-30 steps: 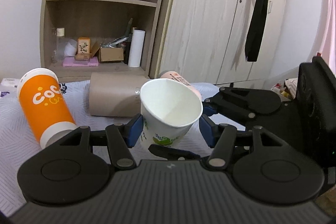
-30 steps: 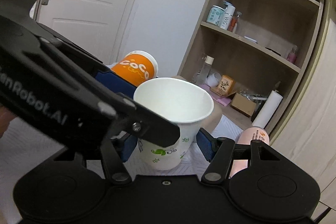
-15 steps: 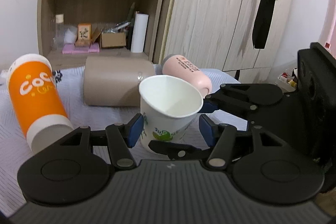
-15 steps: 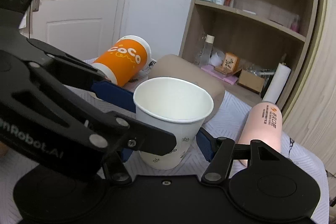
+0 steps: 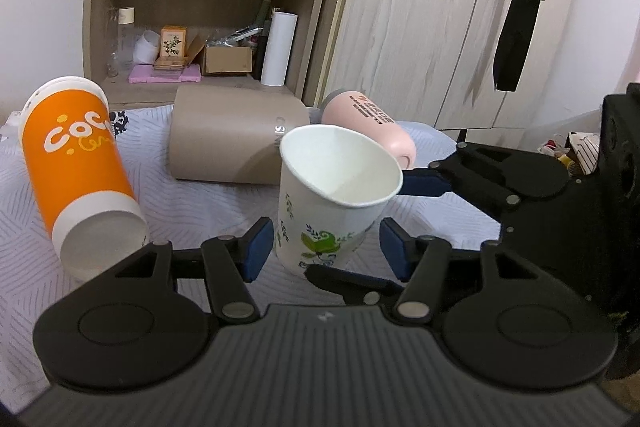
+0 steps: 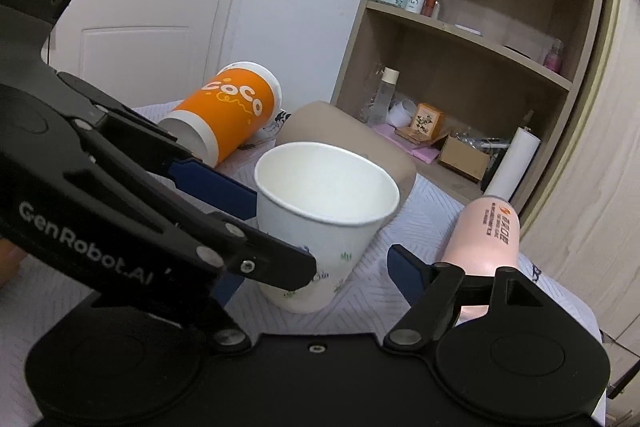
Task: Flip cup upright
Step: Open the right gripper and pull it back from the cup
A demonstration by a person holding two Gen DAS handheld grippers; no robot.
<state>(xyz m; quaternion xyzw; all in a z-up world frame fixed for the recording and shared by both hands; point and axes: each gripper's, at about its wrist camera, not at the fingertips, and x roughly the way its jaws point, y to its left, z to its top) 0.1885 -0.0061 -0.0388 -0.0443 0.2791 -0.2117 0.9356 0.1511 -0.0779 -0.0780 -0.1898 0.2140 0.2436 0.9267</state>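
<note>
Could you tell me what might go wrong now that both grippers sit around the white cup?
The white paper cup stands mouth up on soft quilted bedding, so it may tip. The left gripper and right gripper both flank it with open jaws; withdrawing either could clip it. The orange cup lies nearby.

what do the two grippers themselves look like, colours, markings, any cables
Both are matte black plastic tools. The left gripper has two linkage fingers tipped with dark blue pads, silver pivot pins, round discs at each side and a ribbed grey base. The right gripper is built the same, blue pads included. White "GenRobot.AI" lettering shows on the left gripper's side in the right wrist view. No cables visible.
</note>
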